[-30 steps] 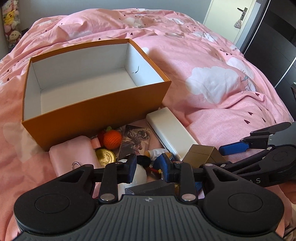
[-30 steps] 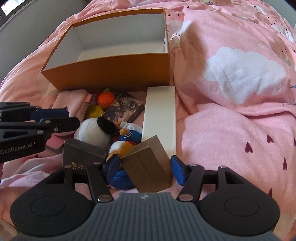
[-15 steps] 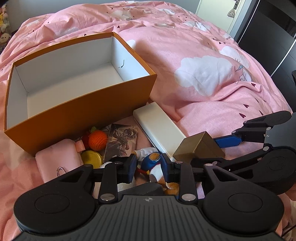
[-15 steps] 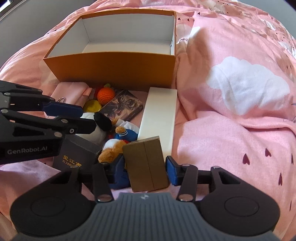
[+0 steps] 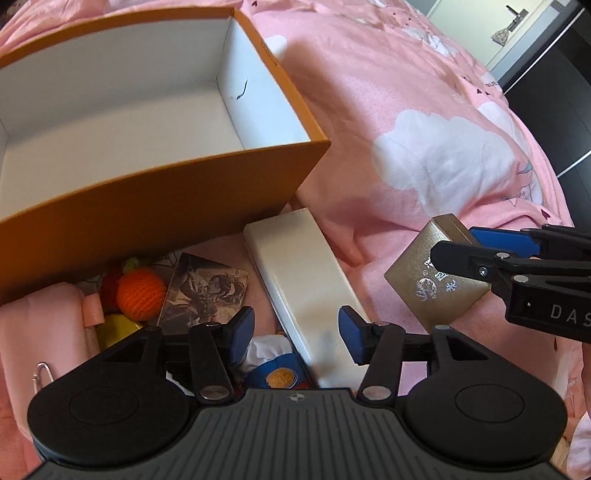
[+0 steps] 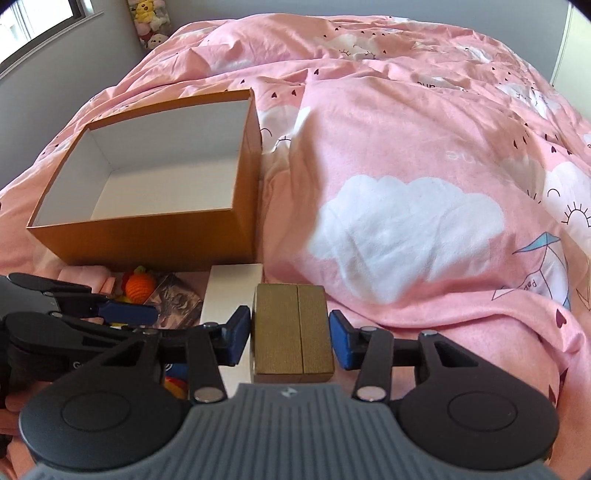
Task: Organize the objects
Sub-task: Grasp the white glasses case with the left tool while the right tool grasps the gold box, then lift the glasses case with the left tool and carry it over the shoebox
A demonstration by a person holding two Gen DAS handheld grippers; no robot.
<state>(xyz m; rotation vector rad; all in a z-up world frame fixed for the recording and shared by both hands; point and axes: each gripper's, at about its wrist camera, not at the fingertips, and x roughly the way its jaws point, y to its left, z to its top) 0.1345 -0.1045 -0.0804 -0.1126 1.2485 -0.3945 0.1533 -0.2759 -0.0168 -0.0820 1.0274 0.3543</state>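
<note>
An empty orange cardboard box [image 5: 166, 206] [image 6: 147, 240] with a white inside stands on the pink bed. A pile lies against its near wall: a long white box [image 5: 303, 280] [image 6: 229, 291], a crochet orange [image 5: 140, 293] [image 6: 139, 286], a picture card [image 5: 207, 291] [image 6: 173, 301], a plush duck [image 5: 273, 373] and a pink pouch [image 5: 40, 332]. My right gripper [image 6: 290, 332] [image 5: 465, 245] is shut on a gold box [image 6: 291, 328] [image 5: 432, 280], held above the duvet to the right of the pile. My left gripper [image 5: 295, 332] [image 6: 88, 299] hovers low over the duck and the white box. Its jaws are opening and its pads touch nothing.
The pink duvet [image 6: 406, 221] with white clouds bulges to the right of the orange box. Plush toys [image 6: 151, 26] sit in the far corner under a window. A dark wardrobe [image 5: 554, 85] and a door stand beyond the bed's right side.
The right gripper closed on the gold box and lifted it off the pile, to the right. The left gripper came forward and down over the pile, and its jaws spread wider.
</note>
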